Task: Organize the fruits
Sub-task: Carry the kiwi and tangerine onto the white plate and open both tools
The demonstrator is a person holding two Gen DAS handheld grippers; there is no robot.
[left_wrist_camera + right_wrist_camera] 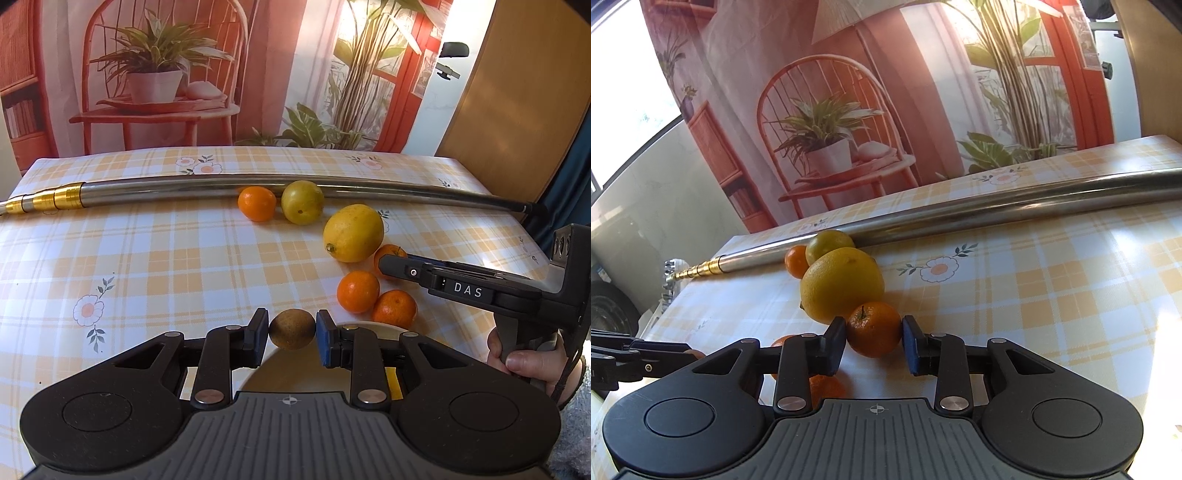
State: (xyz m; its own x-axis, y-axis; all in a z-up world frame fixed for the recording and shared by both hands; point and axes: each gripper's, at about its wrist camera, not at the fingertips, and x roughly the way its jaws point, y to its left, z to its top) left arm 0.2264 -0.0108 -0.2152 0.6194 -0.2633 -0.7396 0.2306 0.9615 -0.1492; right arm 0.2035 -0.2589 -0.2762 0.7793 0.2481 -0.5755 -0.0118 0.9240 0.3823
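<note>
While my left claw [291,334] hangs above the worktop [155,258], it is clamped on one brown kiwi [292,334], both pads touching its sides, and a pale plate [291,369] shows just beneath it. Count the fruit from the left view: one kiwi, one big lemon [353,233], one yellow-green round fruit [302,202], and four small oranges. One orange [257,203] sits touching the yellow-green fruit, both right against the long metal pole [258,184] that lies across the far side of the worktop. Two oranges [358,291] lie touching each other just beyond the plate. The fourth orange [874,329] is between the fingers of my right claw [874,341], just beside the lemon; the right pad presses its skin, the left pad looks closed against it too, so I call it gripped, resting on the checked cloth. In the left view my right claw [391,264] hides most of that orange. A hand [524,363] with a fuzzy grey sleeve [576,424] grips the right handle. Behind the pole hangs a printed backdrop [221,74] of a chair and plants.
</note>
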